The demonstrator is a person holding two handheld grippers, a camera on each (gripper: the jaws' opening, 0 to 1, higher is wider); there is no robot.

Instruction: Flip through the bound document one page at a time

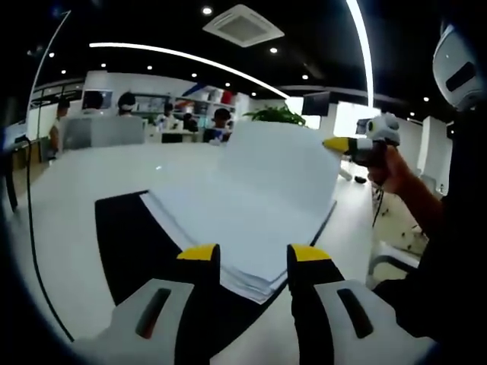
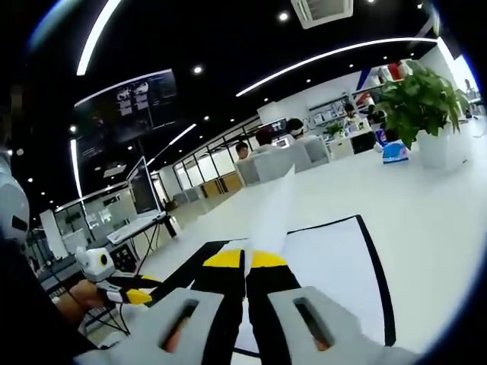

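Note:
The bound document (image 1: 228,220) lies open on a black mat (image 1: 129,236) on the white table. One white page (image 1: 281,171) stands lifted from its right side. My right gripper (image 1: 346,144), held in a hand, is shut on that page's upper corner. In the right gripper view the same page (image 2: 272,209) rises edge-on from between the yellow-tipped jaws of my right gripper (image 2: 245,260). My left gripper (image 1: 253,255) is open at the document's near edge, holding nothing. It also appears low on the left, the left gripper (image 2: 125,293).
A potted plant (image 2: 418,99) and a blue box (image 2: 393,152) stand at the table's far end. People sit at desks (image 1: 122,125) beyond the table (image 1: 68,182). A thin black cable (image 1: 29,228) runs along the table's left side.

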